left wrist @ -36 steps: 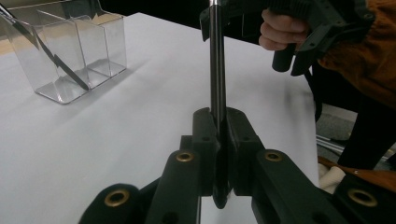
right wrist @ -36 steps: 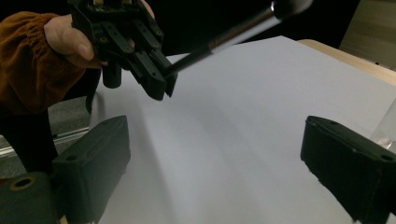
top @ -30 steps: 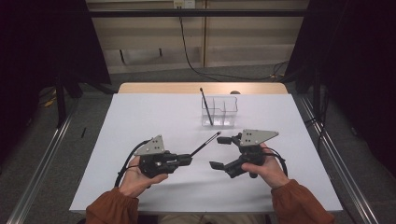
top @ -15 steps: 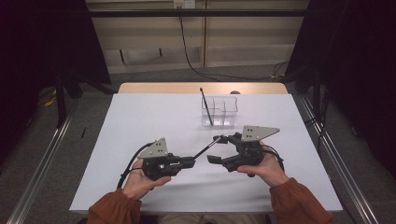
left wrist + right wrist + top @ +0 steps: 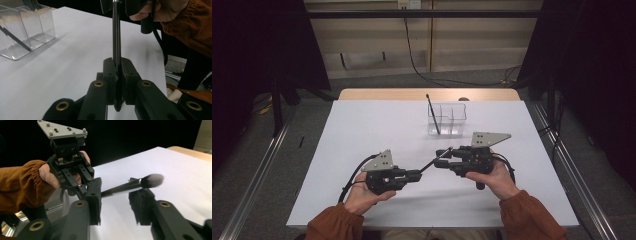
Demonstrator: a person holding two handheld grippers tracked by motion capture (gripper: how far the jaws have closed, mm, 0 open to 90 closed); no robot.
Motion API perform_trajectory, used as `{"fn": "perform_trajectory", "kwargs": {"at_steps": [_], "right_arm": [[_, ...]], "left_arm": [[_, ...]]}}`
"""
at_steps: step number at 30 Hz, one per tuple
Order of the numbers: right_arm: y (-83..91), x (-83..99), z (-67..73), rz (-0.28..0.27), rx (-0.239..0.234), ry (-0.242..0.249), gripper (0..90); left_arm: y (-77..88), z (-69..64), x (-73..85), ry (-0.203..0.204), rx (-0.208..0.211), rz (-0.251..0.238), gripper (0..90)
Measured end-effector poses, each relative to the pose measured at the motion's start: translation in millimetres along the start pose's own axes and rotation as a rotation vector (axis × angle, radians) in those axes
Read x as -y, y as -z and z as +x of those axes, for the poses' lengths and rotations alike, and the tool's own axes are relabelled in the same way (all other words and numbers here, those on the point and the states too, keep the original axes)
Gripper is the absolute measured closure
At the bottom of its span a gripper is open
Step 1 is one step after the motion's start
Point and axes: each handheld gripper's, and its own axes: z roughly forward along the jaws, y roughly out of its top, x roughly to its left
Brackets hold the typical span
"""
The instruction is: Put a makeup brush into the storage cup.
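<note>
A slim black makeup brush (image 5: 432, 162) spans the gap between my two grippers above the white table (image 5: 362, 125). My left gripper (image 5: 418, 174) is shut on the brush's handle (image 5: 116, 32), which rises from between its closed jaws (image 5: 117, 65). The brush's dark, white-tipped bristles (image 5: 152, 180) reach across my right gripper (image 5: 115, 195). Its jaws have just been closing, with the brush shaft (image 5: 125, 187) between them, but a gap still shows beside the shaft. In the high view, my right gripper (image 5: 441, 159) points left at the brush tip.
A clear plastic organizer (image 5: 447, 120) with dividers stands at the back middle of the table, with a thin black stick (image 5: 432, 114) leaning in its left compartment. The organizer (image 5: 25, 27) also appears to the left in the left gripper view. Orange sleeves (image 5: 527, 215) enter from the front edge.
My right gripper's jaws have narrowed from wide open around the brush's bristle end. Both hands and the brush have hardly shifted.
</note>
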Motion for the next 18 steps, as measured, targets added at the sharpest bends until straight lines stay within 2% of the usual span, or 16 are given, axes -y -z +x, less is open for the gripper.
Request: {"fn": "perform_trajectory", "kwargs": {"at_steps": [5,8,12,18], "right_arm": [[-0.4,0.3,-2.7,0.002,-0.022,-0.038,73.2],[-0.5,0.2,-3.6,0.002,-0.035,-0.052,75.0],[-2.3,-0.4,-3.9,0.019,-0.046,-0.069,78.0],[-3.9,-1.0,-5.0,0.007,-0.065,-0.092,80.0]], "left_arm": [[-3.9,0.1,1.7,-0.009,0.009,0.016,83.9],[-3.8,0.9,2.3,-0.018,0.007,0.022,83.9],[-6.4,1.0,3.8,-0.010,0.008,0.030,83.8],[-7.3,1.7,3.9,-0.024,0.003,0.036,83.9]]}}
